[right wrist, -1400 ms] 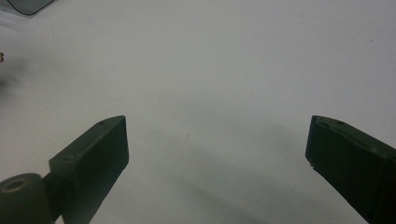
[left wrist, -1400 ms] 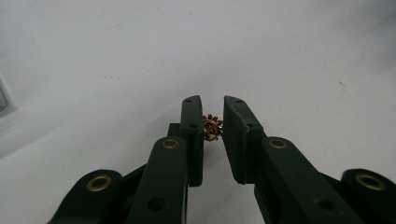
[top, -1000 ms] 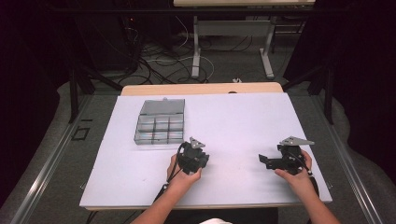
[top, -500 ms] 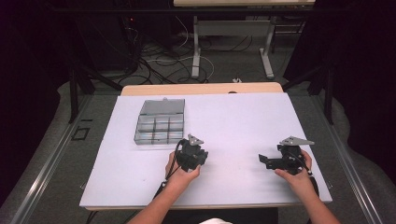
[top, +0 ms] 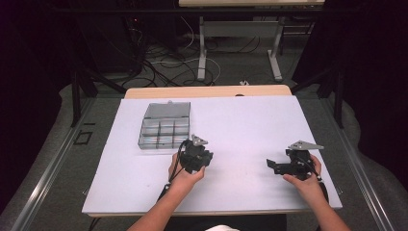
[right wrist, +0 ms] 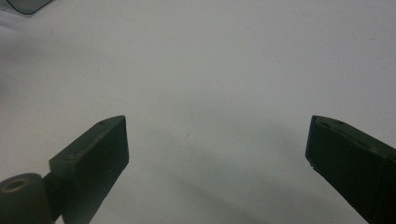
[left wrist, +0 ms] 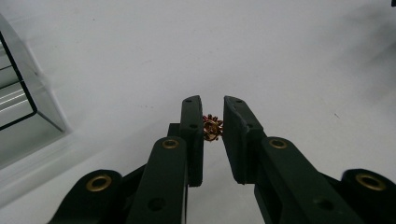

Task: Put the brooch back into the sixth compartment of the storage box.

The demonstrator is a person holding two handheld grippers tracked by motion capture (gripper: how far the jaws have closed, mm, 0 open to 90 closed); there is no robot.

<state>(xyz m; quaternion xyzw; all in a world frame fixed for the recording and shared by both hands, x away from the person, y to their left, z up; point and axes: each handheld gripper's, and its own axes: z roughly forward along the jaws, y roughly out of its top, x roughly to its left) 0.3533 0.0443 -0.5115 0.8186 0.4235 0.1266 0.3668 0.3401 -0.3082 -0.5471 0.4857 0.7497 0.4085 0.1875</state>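
Observation:
My left gripper (left wrist: 212, 101) is shut on a small brass-coloured toothed part (left wrist: 212, 128), pinched between its two black pads over the white table. From above, the left gripper (top: 194, 155) sits just right of the front of a clear compartment box (top: 163, 127), a hand wrapped around it. The right gripper (top: 272, 165) rests low over the table at the right, jaws pointing left. Its jaws stand wide apart in the right gripper view (right wrist: 217, 130), with bare white surface between them.
The white table top (top: 240, 120) spreads wide between and beyond the hands. The box's clear wall (left wrist: 18, 98) shows at the left edge of the left gripper view. Past the table's far edge lie cables and table legs (top: 202, 48) on the floor.
The left gripper has crept slightly up and left toward the box, still holding the brass part. The right gripper has stayed put.

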